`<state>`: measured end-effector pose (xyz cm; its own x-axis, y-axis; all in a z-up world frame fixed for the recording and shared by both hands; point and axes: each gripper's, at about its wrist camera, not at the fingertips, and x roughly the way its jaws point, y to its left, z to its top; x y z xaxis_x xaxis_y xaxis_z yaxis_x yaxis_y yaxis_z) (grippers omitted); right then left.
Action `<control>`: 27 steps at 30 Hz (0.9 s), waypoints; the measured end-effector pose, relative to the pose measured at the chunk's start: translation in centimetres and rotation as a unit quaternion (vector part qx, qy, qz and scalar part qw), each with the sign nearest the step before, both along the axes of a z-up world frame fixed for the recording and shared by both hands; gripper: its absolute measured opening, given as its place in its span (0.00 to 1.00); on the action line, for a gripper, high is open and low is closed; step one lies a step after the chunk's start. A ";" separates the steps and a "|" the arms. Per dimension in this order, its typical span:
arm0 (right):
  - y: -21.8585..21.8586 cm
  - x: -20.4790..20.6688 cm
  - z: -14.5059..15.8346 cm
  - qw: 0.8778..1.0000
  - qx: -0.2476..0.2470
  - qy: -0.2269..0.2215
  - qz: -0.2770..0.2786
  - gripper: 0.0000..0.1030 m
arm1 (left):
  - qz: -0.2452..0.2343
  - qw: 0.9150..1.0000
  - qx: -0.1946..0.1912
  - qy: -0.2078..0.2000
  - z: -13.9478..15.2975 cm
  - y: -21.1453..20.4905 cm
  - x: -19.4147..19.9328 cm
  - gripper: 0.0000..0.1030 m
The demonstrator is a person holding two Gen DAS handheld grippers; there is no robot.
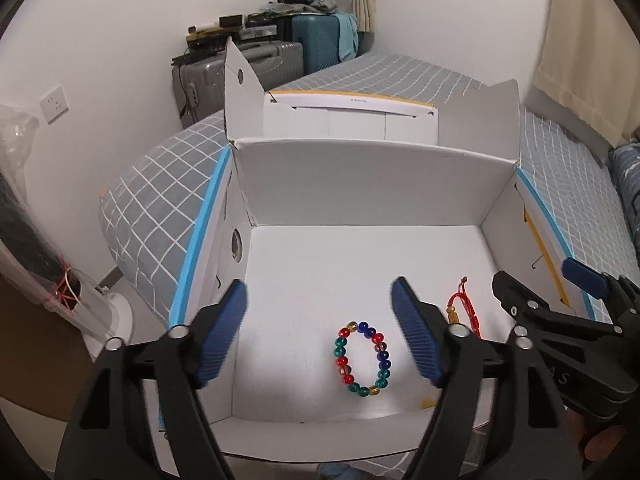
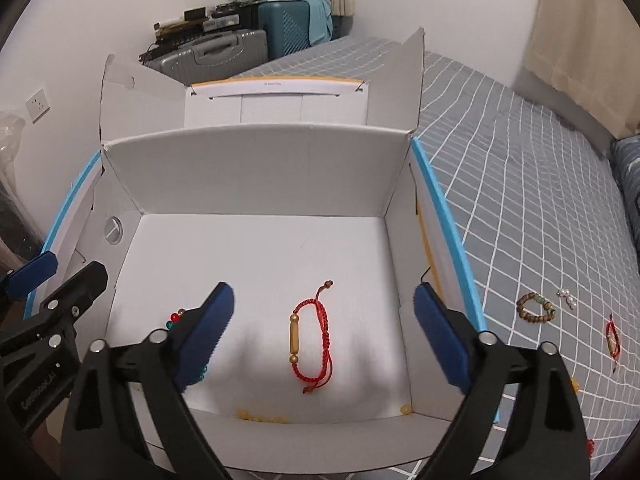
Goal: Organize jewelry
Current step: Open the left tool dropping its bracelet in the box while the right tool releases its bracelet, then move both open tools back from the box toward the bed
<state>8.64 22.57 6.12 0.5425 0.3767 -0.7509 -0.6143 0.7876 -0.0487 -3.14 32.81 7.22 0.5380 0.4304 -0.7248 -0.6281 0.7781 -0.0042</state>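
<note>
Both tongs are spread wide with nothing gripped: the left gripper (image 1: 320, 336) is held over the beaded bracelet (image 1: 362, 359), the right gripper (image 2: 324, 336) over the red cord bracelet (image 2: 312, 346). Both pieces lie on the floor of the white box (image 2: 256, 168), so a drop-off step appears finished. Next, the wooden bead bracelet (image 2: 534, 307) (out on the bedspread (image 2: 520, 200), beside small pearls (image 2: 568, 298)) is probably to be fetched.
</note>
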 end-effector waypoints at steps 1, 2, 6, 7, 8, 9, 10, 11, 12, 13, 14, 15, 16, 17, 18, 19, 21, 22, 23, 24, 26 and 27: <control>0.0 -0.1 0.1 1.000 0.001 -0.002 0.000 0.91 | 0.002 1.000 0.003 -0.001 0.1 0.0 -0.1 0.81; -0.1 -0.1 0.2 1.000 0.003 -0.003 -0.001 0.92 | 0.004 1.000 0.006 -0.003 0.1 0.0 -0.1 0.85; -0.7 0.0 0.7 1.000 0.010 -0.005 -0.007 0.93 | 0.011 1.000 0.011 -0.005 0.1 0.1 -0.1 0.91; -0.9 -0.1 0.8 1.000 0.011 -0.007 -0.008 0.93 | 0.011 1.000 0.010 -0.005 0.2 0.2 0.0 0.92; -1.1 -0.1 0.9 1.000 0.012 -0.008 -0.010 0.93 | 0.010 1.000 0.009 -0.005 0.2 0.1 0.0 0.93; -1.3 -0.1 1.1 1.000 0.013 -0.009 -0.011 0.93 | 0.009 1.000 0.010 -0.008 0.3 -0.1 0.0 0.93; -1.7 -0.2 1.4 1.000 0.017 -0.011 -0.014 0.93 | 0.008 1.000 0.012 -0.010 0.5 -0.2 -0.1 0.94; -2.0 -0.2 1.7 1.000 0.020 -0.011 -0.015 0.93 | 0.006 1.000 0.014 -0.010 0.6 -0.4 -0.1 0.94; -2.3 -0.2 1.9 1.000 0.021 -0.013 -0.017 0.93 | 0.004 1.000 0.015 -0.010 0.8 -0.6 -0.1 0.94; -2.8 -0.3 2.3 0.999 0.024 -0.016 -0.019 0.93 | -0.001 1.000 0.011 -0.015 1.1 -0.8 -0.2 0.94; -3.3 -0.4 2.7 0.999 0.025 -0.020 -0.022 0.93 | -0.004 1.000 0.007 -0.018 1.3 -1.0 -0.3 0.94; -3.6 -0.6 2.8 0.999 0.026 -0.022 -0.024 0.93 | -0.007 1.000 0.004 -0.021 1.6 -1.2 -0.4 0.94; -4.3 -0.7 3.2 0.999 0.027 -0.025 -0.029 0.93 | -0.011 1.000 0.005 -0.023 1.9 -1.6 -0.4 0.94; -4.9 -0.8 3.5 0.999 0.027 -0.028 -0.034 0.93 | -0.013 1.000 0.008 -0.024 2.1 -2.0 -0.4 0.94; -5.5 -0.8 3.8 0.998 0.027 -0.030 -0.040 0.93 | -0.015 0.999 0.011 -0.026 2.3 -2.3 -0.4 0.94; -6.4 -0.9 4.3 0.998 0.029 -0.031 -0.048 0.93 | -0.019 0.999 0.012 -0.028 2.6 -2.8 -0.3 0.94; -7.8 -1.0 4.9 0.997 0.032 -0.036 -0.060 0.93 | -0.025 0.999 0.012 -0.030 2.9 -3.6 -0.2 0.94; -8.8 -0.9 5.3 0.996 0.033 -0.040 -0.069 0.93 | -0.031 0.999 0.013 -0.035 3.2 -4.3 -0.1 0.94; -9.6 -0.8 5.6 0.996 0.035 -0.042 -0.076 0.93 | -0.035 0.999 0.014 -0.037 3.4 -4.8 0.0 0.94; -10.5 -0.8 5.9 0.995 0.037 -0.044 -0.084 0.93 | -0.041 0.998 0.016 -0.037 3.5 -5.4 0.2 0.94; -12.6 -0.6 6.4 0.993 0.039 -0.048 -0.102 0.93 | -0.050 0.998 0.019 -0.037 3.8 -6.6 0.6 0.94; -13.7 -0.4 6.6 0.992 0.040 -0.050 -0.110 0.93 | -0.058 0.997 0.021 -0.039 4.0 -7.3 0.8 0.94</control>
<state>8.19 8.92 12.70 0.6889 0.2961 -0.6616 -0.4216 0.9062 -0.0335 -2.32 25.50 11.21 0.6397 0.3909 -0.6618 -0.5332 0.8459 -0.0157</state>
